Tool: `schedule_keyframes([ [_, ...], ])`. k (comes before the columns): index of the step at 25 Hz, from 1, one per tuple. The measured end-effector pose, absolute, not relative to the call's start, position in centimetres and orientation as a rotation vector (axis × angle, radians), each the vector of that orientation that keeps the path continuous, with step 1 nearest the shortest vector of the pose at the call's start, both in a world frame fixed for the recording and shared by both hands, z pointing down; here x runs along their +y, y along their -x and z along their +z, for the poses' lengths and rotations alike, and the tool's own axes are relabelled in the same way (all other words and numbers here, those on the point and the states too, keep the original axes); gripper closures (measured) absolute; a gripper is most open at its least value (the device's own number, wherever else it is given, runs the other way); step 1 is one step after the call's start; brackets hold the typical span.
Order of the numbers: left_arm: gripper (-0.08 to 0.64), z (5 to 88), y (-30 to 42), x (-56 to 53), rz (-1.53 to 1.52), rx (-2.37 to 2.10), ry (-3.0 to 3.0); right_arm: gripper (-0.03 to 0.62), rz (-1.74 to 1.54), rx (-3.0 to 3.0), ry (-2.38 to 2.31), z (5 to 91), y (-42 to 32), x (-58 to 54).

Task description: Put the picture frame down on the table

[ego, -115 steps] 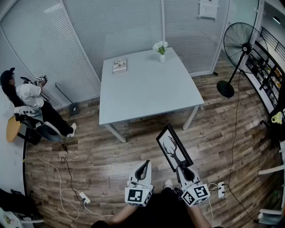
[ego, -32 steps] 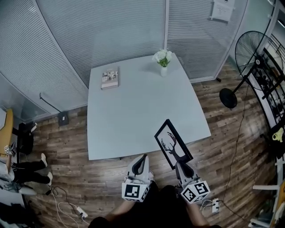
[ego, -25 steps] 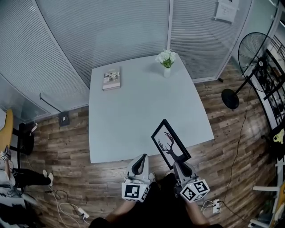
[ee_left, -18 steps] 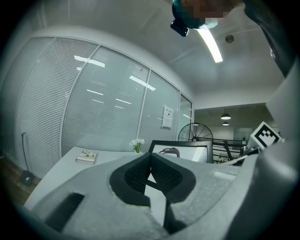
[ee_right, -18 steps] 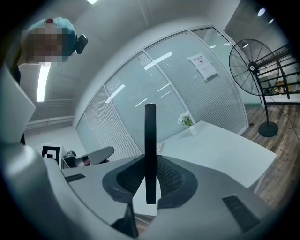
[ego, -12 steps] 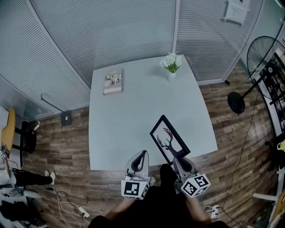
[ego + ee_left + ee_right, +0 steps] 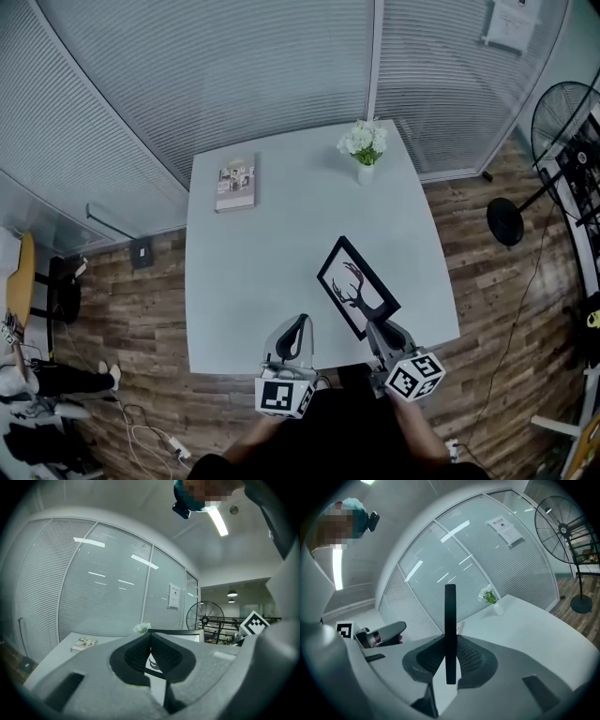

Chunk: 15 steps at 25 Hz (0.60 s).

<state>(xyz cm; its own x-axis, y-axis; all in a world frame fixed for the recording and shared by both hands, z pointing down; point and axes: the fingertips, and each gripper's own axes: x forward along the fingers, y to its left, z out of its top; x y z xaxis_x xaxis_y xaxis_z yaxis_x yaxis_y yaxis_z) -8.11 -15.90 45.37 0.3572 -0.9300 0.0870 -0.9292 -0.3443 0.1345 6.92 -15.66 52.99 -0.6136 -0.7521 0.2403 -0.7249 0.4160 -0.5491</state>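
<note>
right gripper: jaws clamped on the lower rim of the picture frame, which shows edge-on between the fingers; a rim grip likely leaves the face clear.
frame place: beyond the fingertips, over the near part of the table; contact unclear.
frame axis: long side runs away from the fingers, leaning left; stag face turned up.
left gripper: jaws together, empty, left of the frame.
</note>
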Motion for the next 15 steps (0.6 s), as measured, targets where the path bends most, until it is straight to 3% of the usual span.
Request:
schedule_keyframes([
  [15,0.545,47.6,8.1,-22.1,0.030,-1.688,-2.411,0.518,-1.151,2.592,1.353,59.3,-5.6,-23.1],
])
